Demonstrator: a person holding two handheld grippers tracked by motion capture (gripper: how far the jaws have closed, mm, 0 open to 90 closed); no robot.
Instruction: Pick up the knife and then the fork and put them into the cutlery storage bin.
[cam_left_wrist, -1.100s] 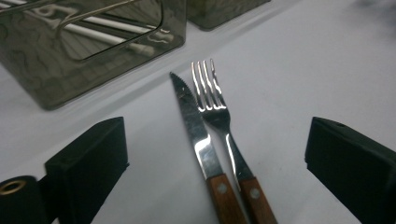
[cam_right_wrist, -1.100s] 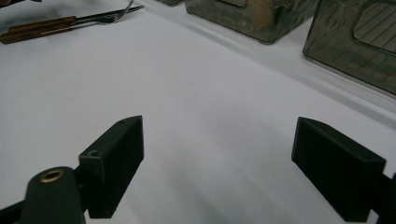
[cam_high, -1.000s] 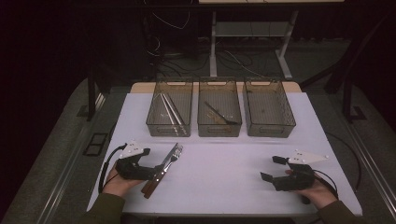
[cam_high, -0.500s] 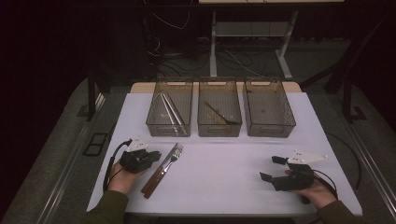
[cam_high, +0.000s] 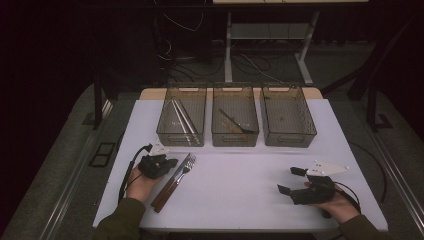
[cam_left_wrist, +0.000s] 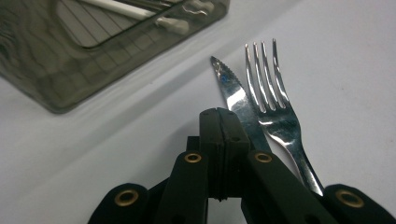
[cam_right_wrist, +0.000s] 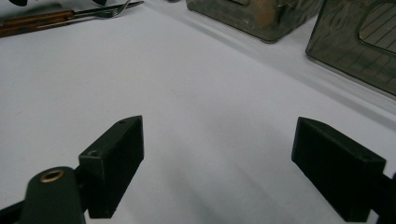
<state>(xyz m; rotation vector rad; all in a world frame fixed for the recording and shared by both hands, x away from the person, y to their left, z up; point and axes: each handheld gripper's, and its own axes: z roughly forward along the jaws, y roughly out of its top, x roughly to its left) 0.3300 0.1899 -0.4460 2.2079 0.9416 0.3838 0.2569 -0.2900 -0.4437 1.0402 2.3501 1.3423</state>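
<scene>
From above we note the left gripper (cam_high: 167, 162) at the left of the white worktop (cam_high: 240, 200), its jaws pressed flat together with nothing between them, its tip just beside the knife (cam_high: 172, 180) and fork (cam_high: 186, 166). These jaws have just been closing, on nothing. The left gripper view adds what the high view cannot: the knife blade (cam_left_wrist: 233, 95) is serrated toward its point and lies to the right of the closed jaws and partly behind them, and the fork head (cam_left_wrist: 273, 109) lies just beside it, four tines pointing the same way. Whether the jaws touch the blade we cannot tell. That same view shows white sticks lying in the smoky plastic bin (cam_left_wrist: 70, 70) close ahead.

The knife and fork lie side by side, slanted, brown wooden handles toward the person, metal ends toward the bins. Across the back of the worktop stand three bins: left bin (cam_high: 180, 135) with pale sticks, middle bin (cam_high: 235, 137) holding a dark utensil, right bin (cam_high: 290, 137).

Far right, the right gripper (cam_high: 291, 181) rests in its hand with jaws wide apart; the right gripper view (cam_right_wrist: 217, 163) shows bare worktop between them and the cutlery handles (cam_right_wrist: 37, 21) far off.

Against the earlier frame, the left gripper has shifted up the worktop toward the bins, off the handle end; the right has stayed put.
</scene>
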